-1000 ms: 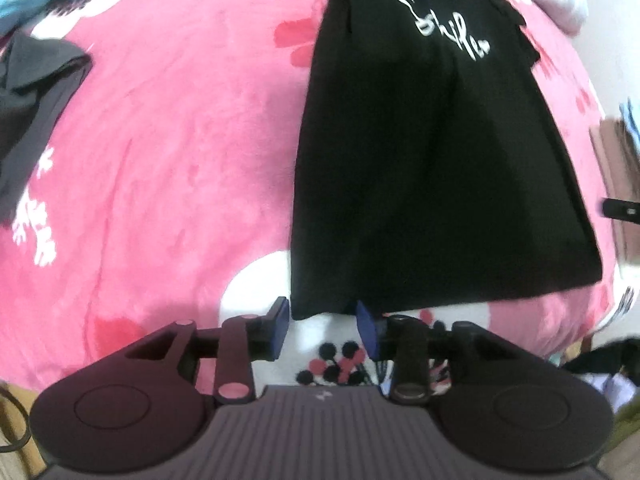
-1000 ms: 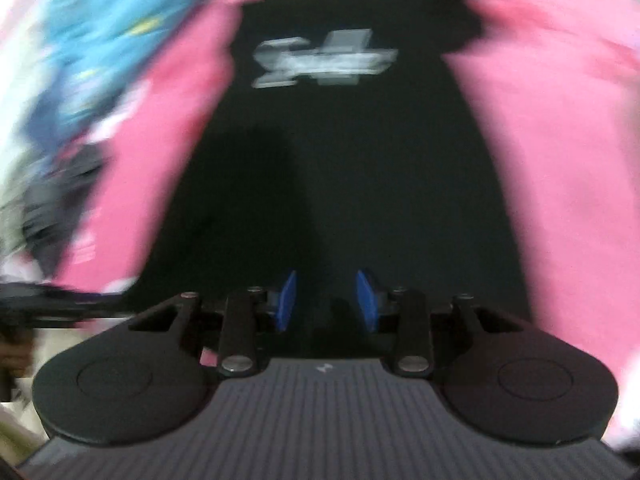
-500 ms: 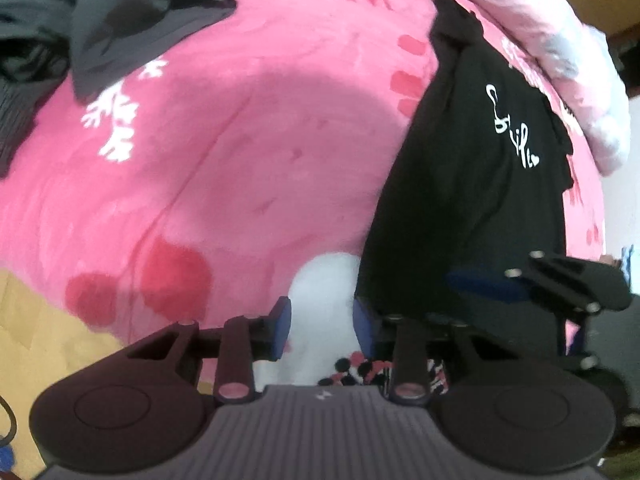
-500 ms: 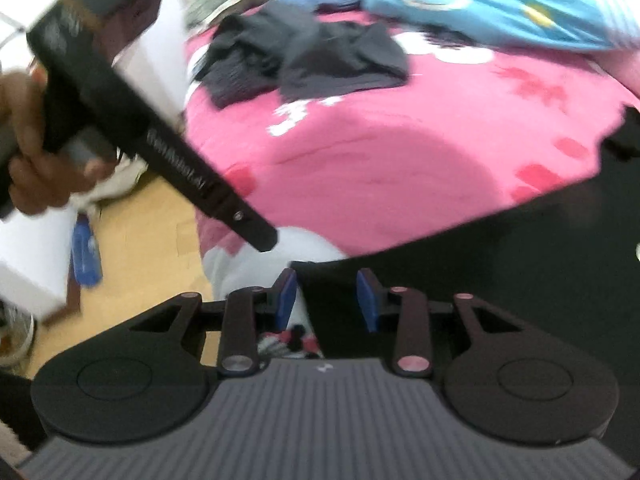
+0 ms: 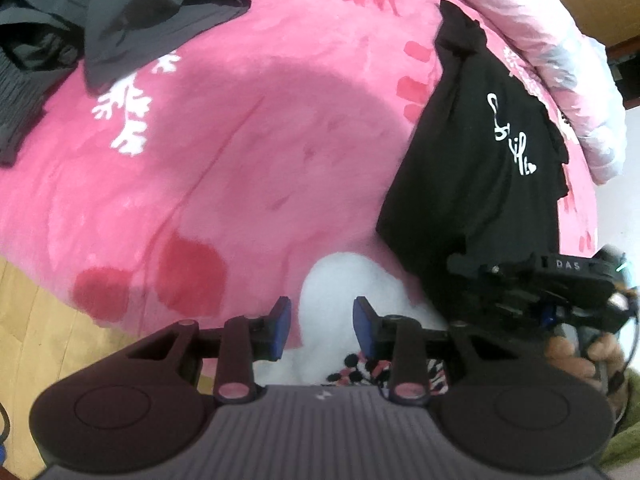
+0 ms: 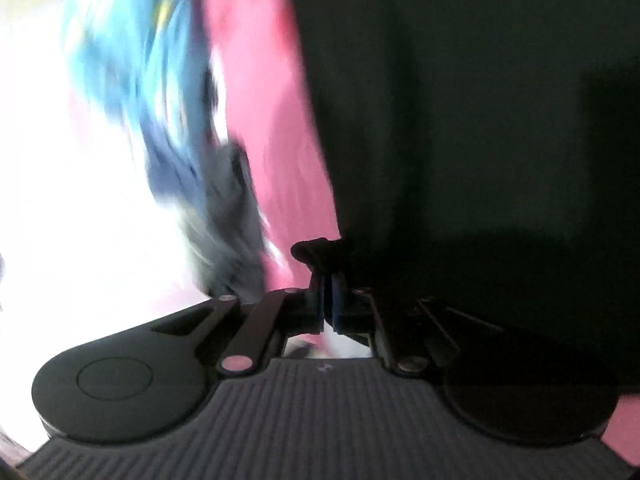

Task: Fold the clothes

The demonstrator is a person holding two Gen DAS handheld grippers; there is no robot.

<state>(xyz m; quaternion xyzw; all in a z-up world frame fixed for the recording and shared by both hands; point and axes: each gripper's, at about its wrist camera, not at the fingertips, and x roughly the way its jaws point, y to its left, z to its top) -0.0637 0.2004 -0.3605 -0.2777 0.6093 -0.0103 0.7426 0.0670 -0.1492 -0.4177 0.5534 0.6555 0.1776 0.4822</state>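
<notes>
A black T-shirt (image 5: 472, 168) with white script lies lengthwise on the pink blanket (image 5: 248, 140), at the right of the left wrist view. My left gripper (image 5: 321, 328) stands open over the blanket's near edge, left of the shirt's hem, holding nothing. In the same view the right gripper's black body sits at the shirt's near corner, a hand gripping its handle. The right wrist view is blurred by motion; there my right gripper (image 6: 327, 300) is shut on a bunched corner of the black T-shirt (image 6: 460, 120), which fills the right side.
Dark grey clothes (image 5: 100, 24) are heaped at the far left of the bed. A pale pink quilt (image 5: 568, 60) runs along the far right edge. Wooden floor (image 5: 28, 320) shows at lower left. Blue fabric (image 6: 132, 60) blurs past in the right wrist view.
My right gripper has shut on the shirt's near corner and is swinging fast, blurring its view. My left gripper stays open and has barely moved.
</notes>
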